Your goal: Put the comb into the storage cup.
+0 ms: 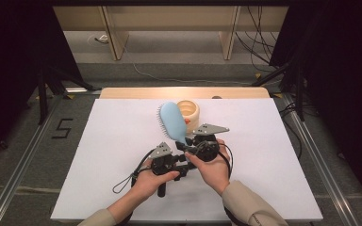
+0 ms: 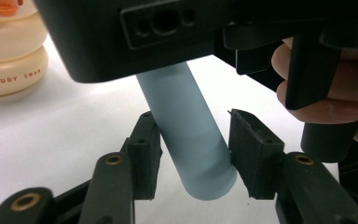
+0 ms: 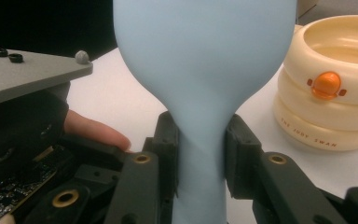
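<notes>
Just in front of the cream ringed pot on the worktop, the right tongs pinched the blue hairbrush at its neck. The left tongs flanked its handle end; whether their pads pressed it I cannot tell.

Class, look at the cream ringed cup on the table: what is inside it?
In the right gripper view, the cup shows a cream inner wall and nothing in the part that shows. The blue hairbrush, held in the right gripper, hides its near side and floor.
</notes>
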The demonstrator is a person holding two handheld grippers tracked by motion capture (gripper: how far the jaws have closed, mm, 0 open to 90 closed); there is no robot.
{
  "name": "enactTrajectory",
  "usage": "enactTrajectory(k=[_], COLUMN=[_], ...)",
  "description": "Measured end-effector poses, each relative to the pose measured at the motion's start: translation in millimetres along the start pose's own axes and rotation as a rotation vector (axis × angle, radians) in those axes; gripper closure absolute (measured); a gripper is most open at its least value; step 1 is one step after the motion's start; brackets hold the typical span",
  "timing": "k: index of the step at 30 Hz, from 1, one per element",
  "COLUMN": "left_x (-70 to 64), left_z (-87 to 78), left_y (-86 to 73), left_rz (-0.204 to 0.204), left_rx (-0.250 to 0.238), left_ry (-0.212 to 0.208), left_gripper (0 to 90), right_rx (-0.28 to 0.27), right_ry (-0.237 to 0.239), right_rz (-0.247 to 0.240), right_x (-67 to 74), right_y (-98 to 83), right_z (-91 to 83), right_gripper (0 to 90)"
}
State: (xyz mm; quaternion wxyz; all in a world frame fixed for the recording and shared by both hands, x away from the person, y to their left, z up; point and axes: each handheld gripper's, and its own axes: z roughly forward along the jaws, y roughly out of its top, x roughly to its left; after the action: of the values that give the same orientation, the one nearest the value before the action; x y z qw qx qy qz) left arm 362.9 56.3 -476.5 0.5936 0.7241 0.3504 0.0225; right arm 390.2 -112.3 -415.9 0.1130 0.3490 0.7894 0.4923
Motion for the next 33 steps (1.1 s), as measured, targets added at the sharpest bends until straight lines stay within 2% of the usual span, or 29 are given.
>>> enactTrajectory(k=[8, 14, 16, 20, 28, 33], left_x=[3.1, 6.6, 8.2, 8.9, 11.0, 11.5], left_z=[-2.2, -3.8, -4.7, -5.9, -8.0, -7.2], left_y=[0.3, 0.5, 0.2, 0.0, 0.0, -1.7], left_rz=[-0.057, -0.116, -0.146, -0.177, -0.184, -0.211], left_rx=[-0.016, -0.028, -0.036, -0.048, -0.045, -0.054], left_ry=[-0.01, -0.022, -0.031, -0.054, -0.075, -0.103], left_gripper=[58.5, 62.1, 63.5, 64.1, 64.4, 64.4], right_rx=[-0.01, -0.016, -0.019, -0.013, -0.013, -0.008], right_ry=[-0.005, -0.005, -0.004, -0.005, -0.004, -0.011], right_rz=[-0.014, -0.019, -0.025, -0.041, -0.052, -0.053], right_x=[2.4, 2.9, 3.7, 5.7, 6.3, 6.4], right_y=[0.6, 1.4, 1.7, 3.2, 4.1, 4.0], right_z=[-0.6, -1.6, -1.8, -2.4, -3.0, -1.8], right_gripper=[70.1, 70.1, 70.0, 69.8, 67.8, 66.5])
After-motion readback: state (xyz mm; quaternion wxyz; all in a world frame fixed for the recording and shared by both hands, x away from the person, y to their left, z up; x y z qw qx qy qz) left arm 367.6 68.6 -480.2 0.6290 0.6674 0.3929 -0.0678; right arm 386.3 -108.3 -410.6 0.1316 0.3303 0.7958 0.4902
